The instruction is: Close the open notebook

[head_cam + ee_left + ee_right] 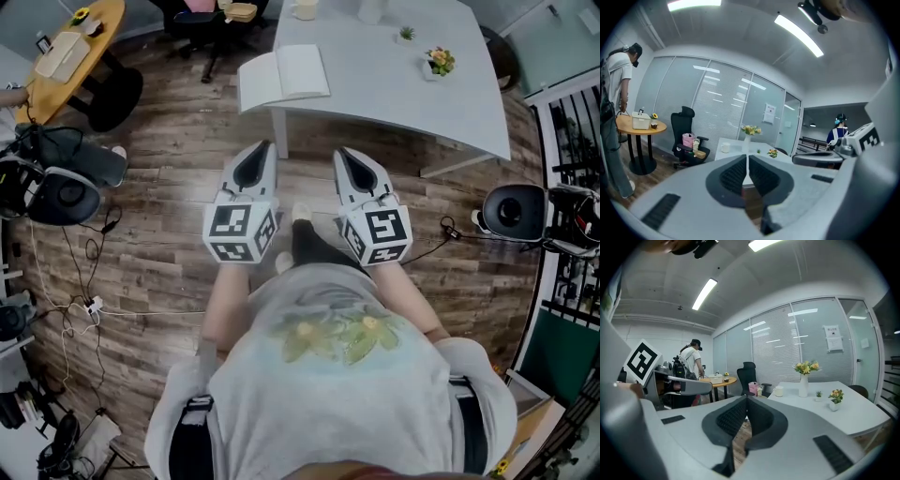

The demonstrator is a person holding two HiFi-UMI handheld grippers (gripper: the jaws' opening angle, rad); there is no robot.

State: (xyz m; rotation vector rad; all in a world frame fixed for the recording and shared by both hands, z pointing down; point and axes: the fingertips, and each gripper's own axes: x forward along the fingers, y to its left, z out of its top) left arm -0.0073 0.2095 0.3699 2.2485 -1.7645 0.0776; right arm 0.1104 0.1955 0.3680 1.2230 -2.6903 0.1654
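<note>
Pale grey left gripper (265, 147) and right gripper (343, 153), black ribbed pads (733, 176); behind the fingers (253, 171), black-and-white marker cubes (241, 234); light T-shirt (328, 394), yellow floral print.

White notebook (283, 75), pale grey table (394, 84), brown wood-grain floor (169, 225), yellow flowers (806, 366), black office chair (749, 375).

Open wood floor (187, 159) leads to the table (375, 75); its leg (279, 131) stands ahead.

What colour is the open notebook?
White. The notebook lies open at the corner of the pale table, and the head view shows it best.
</note>
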